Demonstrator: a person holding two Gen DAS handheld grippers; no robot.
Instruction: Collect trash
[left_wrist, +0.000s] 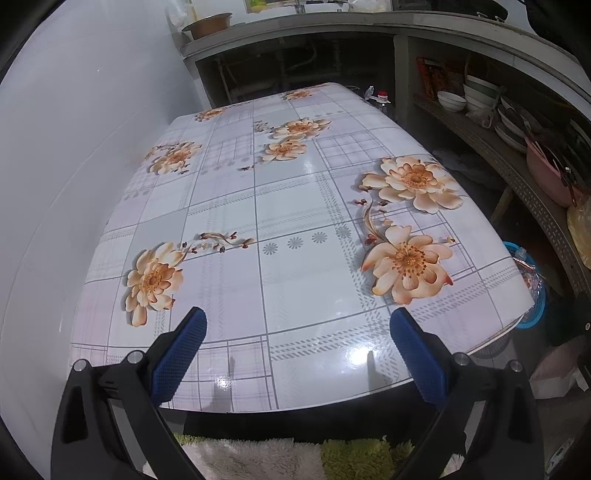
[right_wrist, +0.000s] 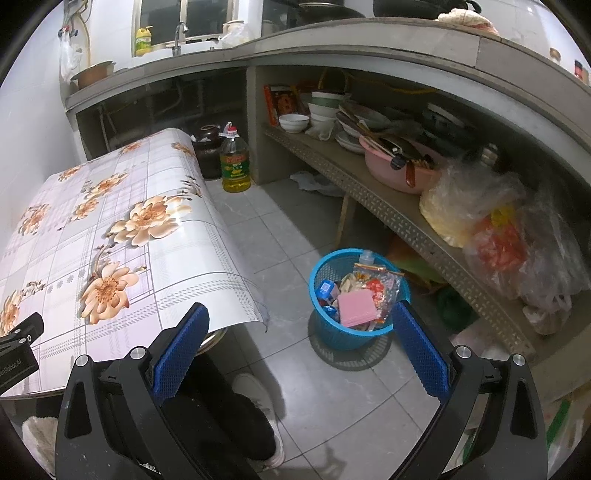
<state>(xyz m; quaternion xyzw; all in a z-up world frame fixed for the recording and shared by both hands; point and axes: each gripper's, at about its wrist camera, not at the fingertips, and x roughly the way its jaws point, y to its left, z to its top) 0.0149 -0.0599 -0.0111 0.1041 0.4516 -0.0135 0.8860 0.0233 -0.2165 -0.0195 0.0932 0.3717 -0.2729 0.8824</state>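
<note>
— Where is the trash?

— In the blue basket (right_wrist: 347, 325) on the tiled floor (right_wrist: 280, 236), to the right of the table (right_wrist: 110, 236) and just in front of the low shelf (right_wrist: 402, 218). Inside I see a pink square pad (right_wrist: 356, 308) on top, a clear packet (right_wrist: 380, 286) with red and white printing behind it, a small blue wrapper (right_wrist: 325, 289) at the left, and a bottle top (right_wrist: 366, 256) poking up at the far side.

— And your tongs?

— My right gripper (right_wrist: 301, 325) hangs above the floor with its blue pads (right_wrist: 181, 354) spread wide and nothing between them; the basket sits just beyond, toward the right pad. My left gripper (left_wrist: 297, 326) is over the near edge of the flowered tablecloth (left_wrist: 258, 206), equally wide apart and empty.

— Other containers?

— On the shelf, a pink basin (right_wrist: 397, 168) with utensils lying in it, stacked white bowls (right_wrist: 321, 107) on the far left, and plastic bags (right_wrist: 498, 229) holding something yellow and red on the near right. A bottle of yellow oil (right_wrist: 234, 162) stands on the floor past the table's far corner, beside a dark jar (right_wrist: 207, 151). From my left view only the basket's blue rim (left_wrist: 537, 310) shows beyond the table's right edge.
</note>
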